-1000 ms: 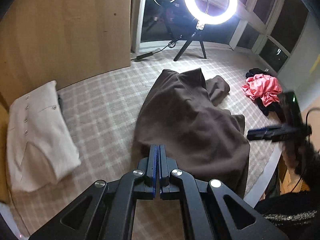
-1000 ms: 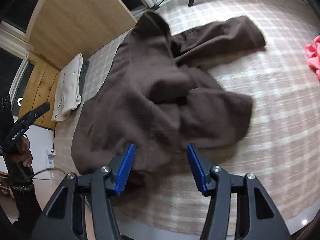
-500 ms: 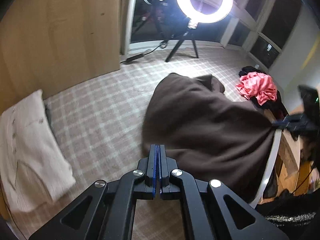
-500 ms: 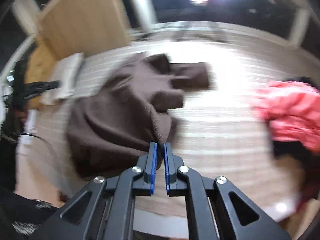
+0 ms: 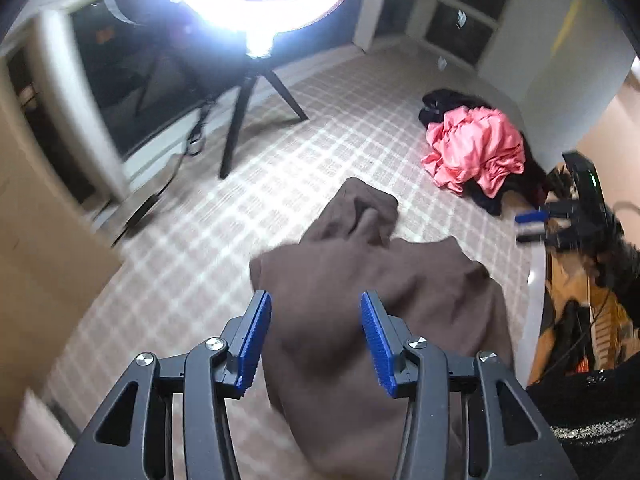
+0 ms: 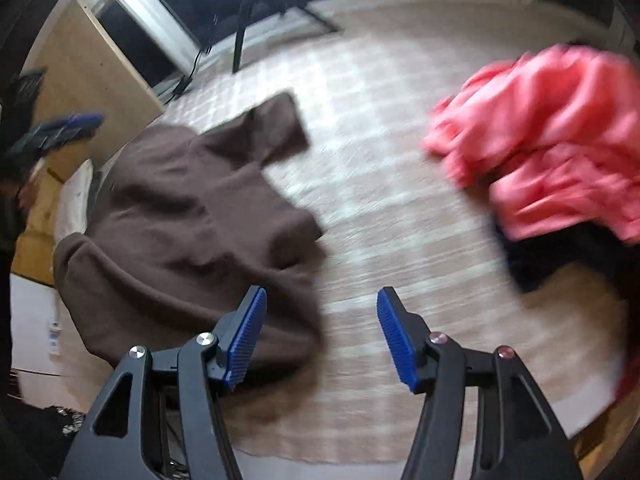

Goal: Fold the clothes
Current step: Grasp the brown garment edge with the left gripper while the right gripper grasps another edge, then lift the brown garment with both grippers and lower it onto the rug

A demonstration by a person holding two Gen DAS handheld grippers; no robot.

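Brown fleece garment [image 6: 180, 216] now lies released on the beige checked carpet [image 6: 380, 220]; a second ago it sprawled wider, then both grippers pinched it. Left gripper [image 5: 315, 340] is opening, its blue ribbed fingers [image 5: 254, 340] spread above the cloth without pressing it. Right gripper [image 6: 320, 336] is opening too, fingers [image 6: 394, 338] apart over bare carpet beside the hem. A pink crumpled garment [image 6: 552, 140] sits well apart.

Brown fleece garment [image 6: 180, 216] lies loose and rumpled on the checked bed cover, left of centre, one sleeve [image 6: 276, 124] stretched toward the far side, near hem bunched at the bed edge. Pink garment [image 6: 556, 132], crumpled in a heap over dark clothes [image 6: 560, 260], sits well apart to the right.
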